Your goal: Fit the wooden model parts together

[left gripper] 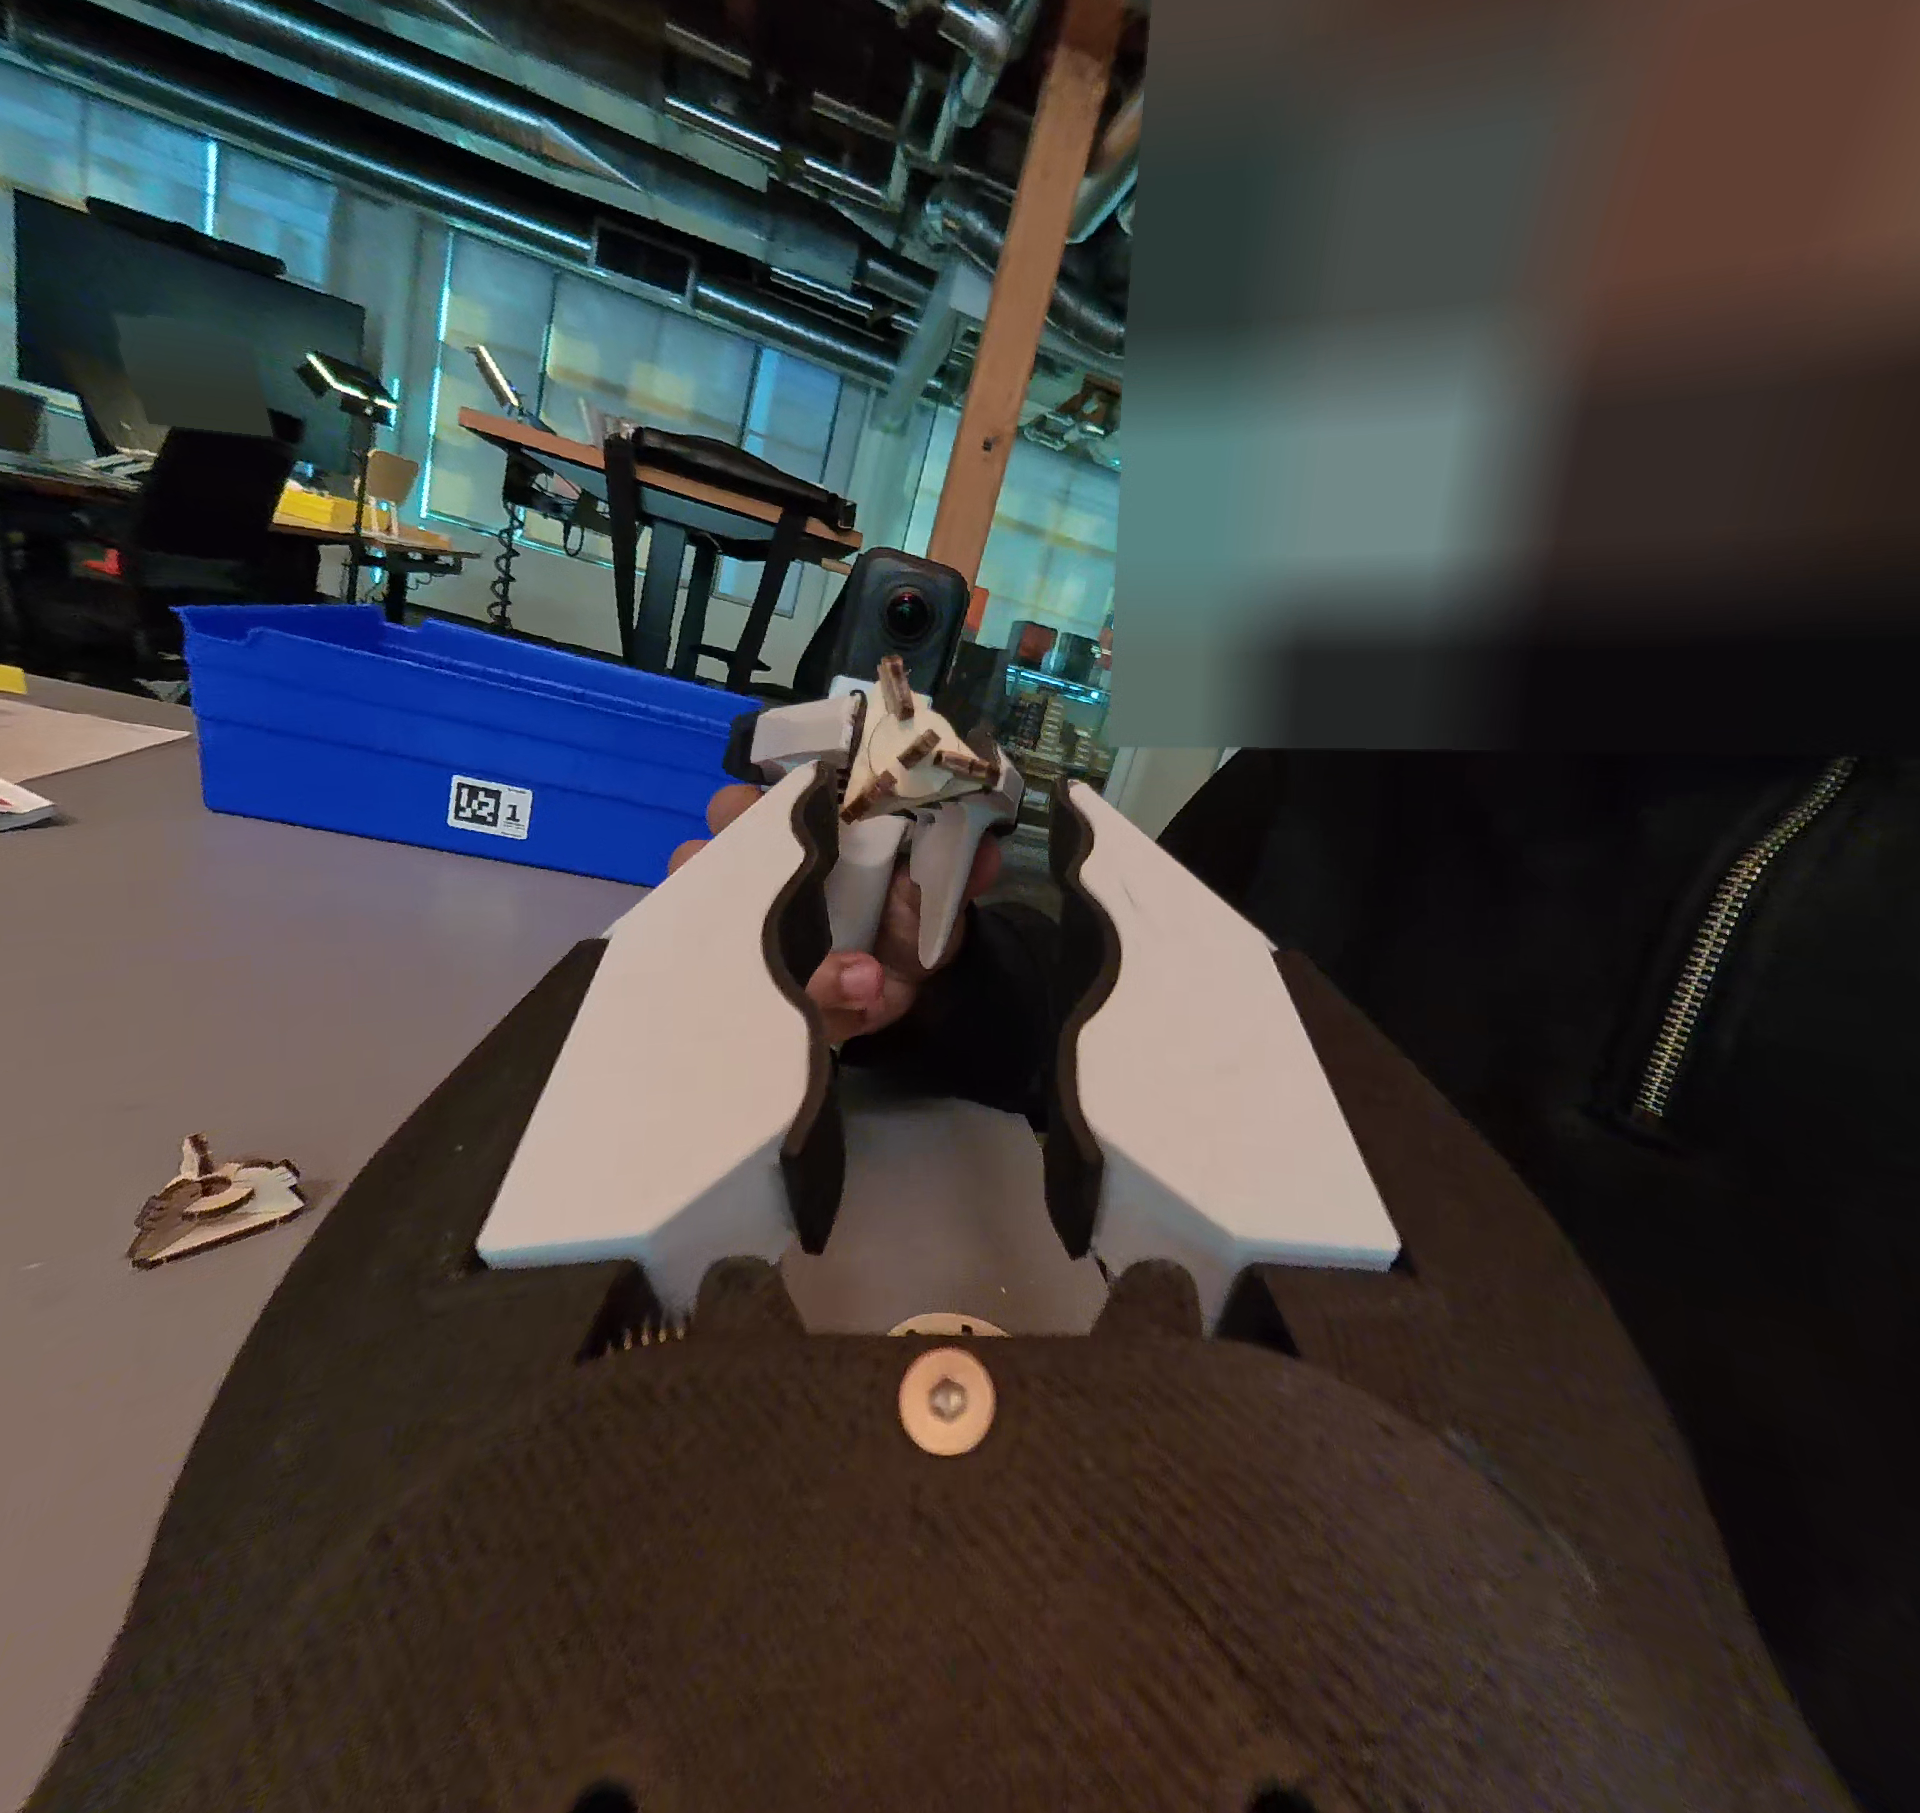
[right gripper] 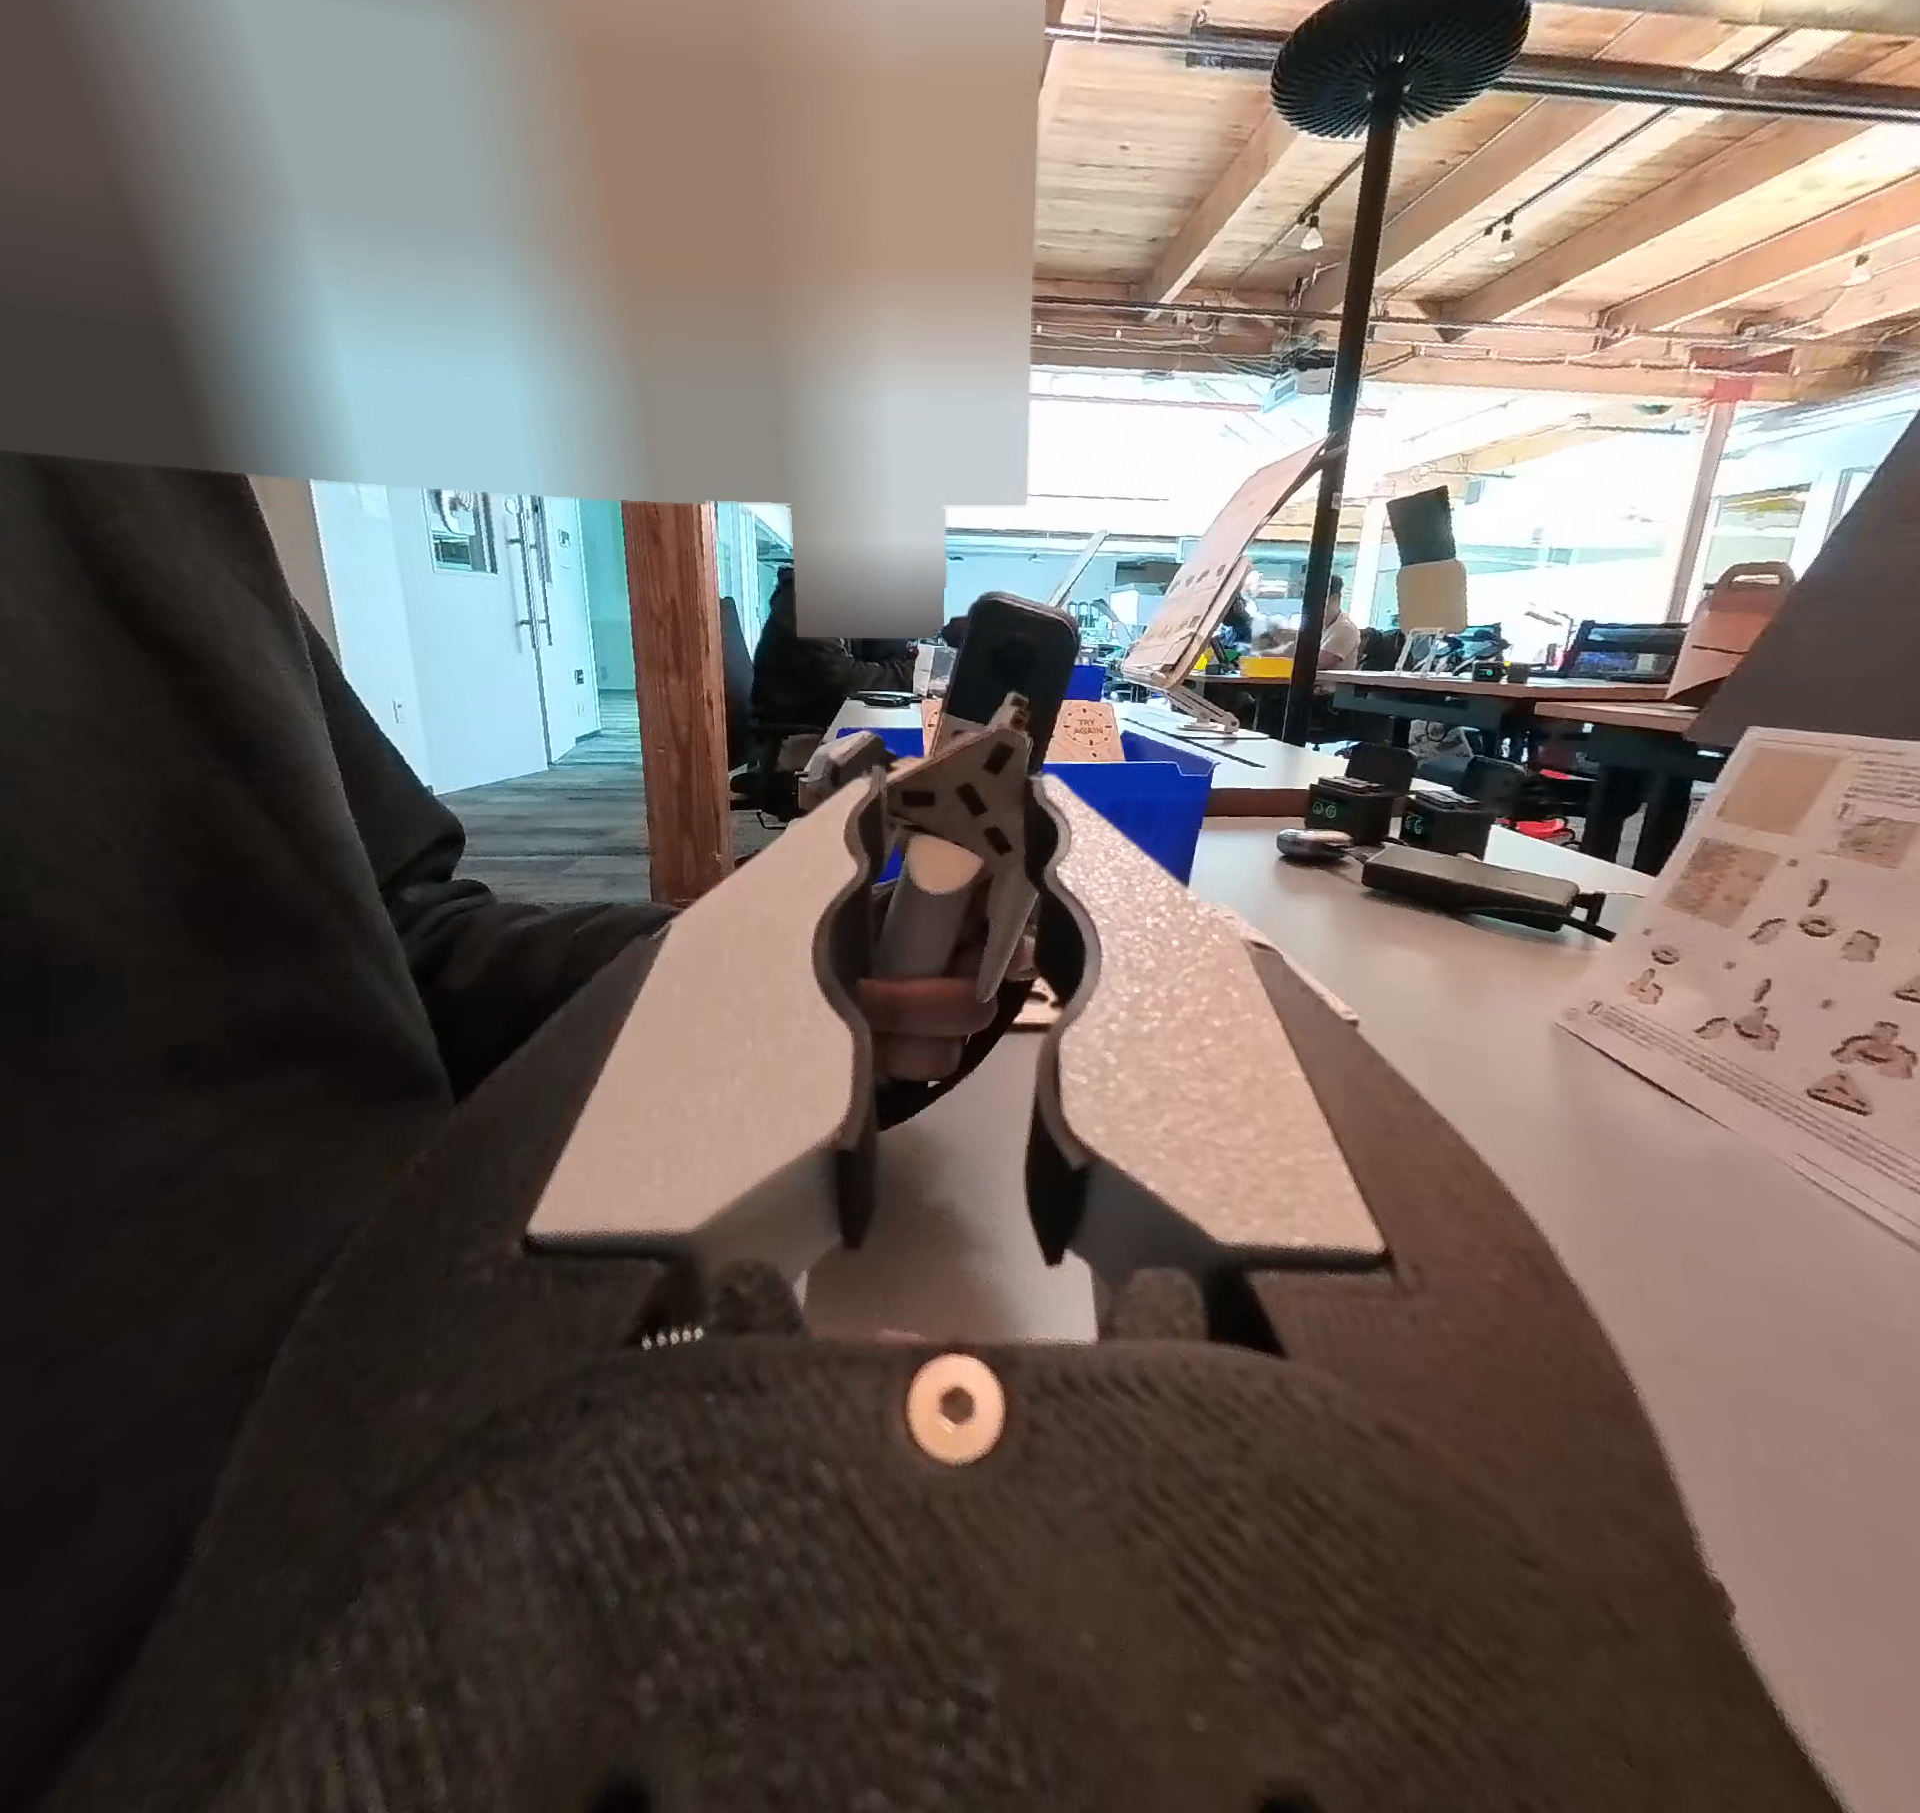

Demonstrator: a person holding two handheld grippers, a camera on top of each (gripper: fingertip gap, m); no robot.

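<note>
Because the two tools point nose to nose, each hides much of the other. In the left wrist view the left gripper (left gripper: pixel 940 787) has its jaws spread wide, nothing pressed between its pads. Just past its fingertips sits the right gripper (right gripper: pixel 961 797), raised above the grey table (left gripper: pixel 312 984) and pinching a small pale wooden piece (left gripper: pixel 899 755) with dark tabs standing out of its face. How close that piece comes to the left gripper's near fingertip cannot be judged, since the two overlap. From the right wrist view the wooden piece (right gripper: pixel 956 802) spans the gap between the right gripper's fingertips, backlit and dark, with its far side unseen.

A hand (left gripper: pixel 862 984) wraps the right gripper's handle from below, and only a few fingers show between the jaws. A black jacket (left gripper: pixel 1714 932) with a metal zipper fills the right of that view, cut off by the frame.

Farther left stands a blue bin (left gripper: pixel 436 714). Near the left edge a second wooden piece (left gripper: pixel 218 1207) lies flat on the table. A printed sheet (right gripper: pixel 1787 942) lies at the right, partly out of frame.
</note>
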